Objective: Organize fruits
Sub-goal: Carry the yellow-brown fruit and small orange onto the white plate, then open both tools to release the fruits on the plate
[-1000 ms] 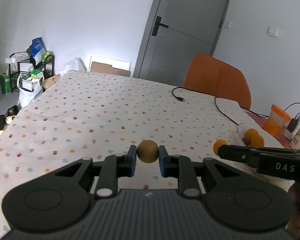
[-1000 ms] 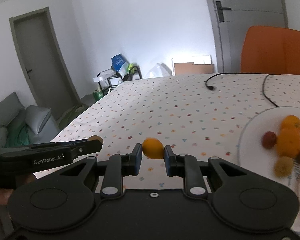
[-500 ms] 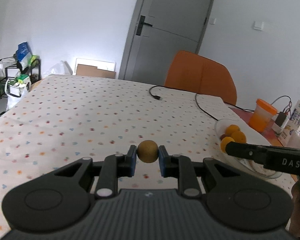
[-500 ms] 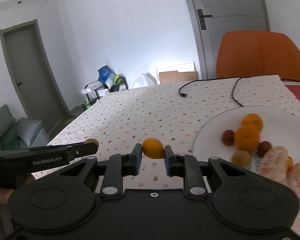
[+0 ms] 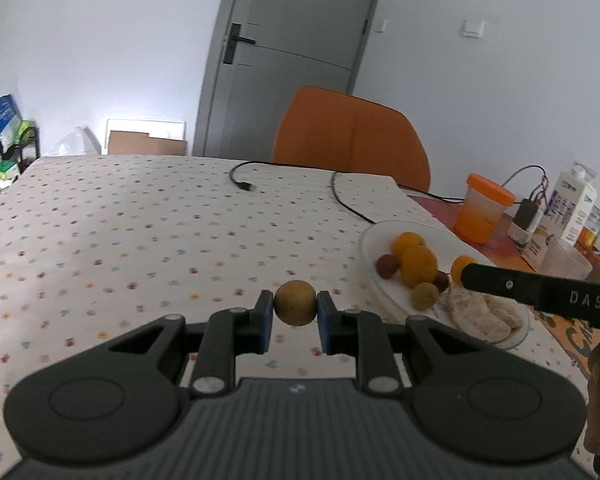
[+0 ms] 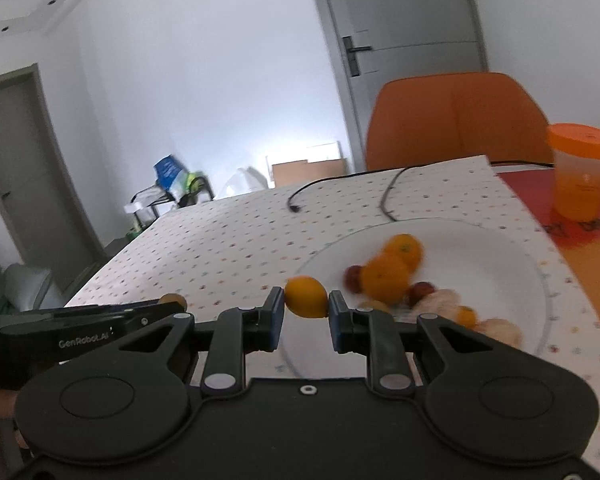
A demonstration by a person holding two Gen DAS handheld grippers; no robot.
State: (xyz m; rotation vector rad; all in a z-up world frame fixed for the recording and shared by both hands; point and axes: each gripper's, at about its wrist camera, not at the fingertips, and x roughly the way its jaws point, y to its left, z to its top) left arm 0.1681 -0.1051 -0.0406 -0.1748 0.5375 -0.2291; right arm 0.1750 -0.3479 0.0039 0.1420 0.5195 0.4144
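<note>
My left gripper (image 5: 295, 309) is shut on a small brown-green round fruit (image 5: 295, 303) and holds it above the dotted tablecloth, left of the white plate (image 5: 370, 240). My right gripper (image 6: 306, 303) is shut on a small orange fruit (image 6: 305, 302) at the near left rim of the same plate (image 6: 516, 248). The plate holds oranges (image 6: 386, 276), small dark red fruits (image 5: 387, 266), a brownish fruit (image 5: 425, 295) and peeled citrus segments (image 5: 480, 312). The right gripper's side (image 5: 540, 294) shows over the plate in the left wrist view, its orange fruit (image 5: 460, 266) at its tip.
A black cable (image 5: 340, 196) lies on the dotted tablecloth (image 5: 140, 240) behind the plate. An orange chair (image 5: 352, 140) stands at the far edge. An orange-lidded cup (image 5: 482, 212), a milk carton (image 5: 572, 200) and small boxes stand at the right.
Both grippers have moved right toward the plate, each still holding its fruit. The plate has grown larger in both views, and the right gripper now reaches its near rim.
</note>
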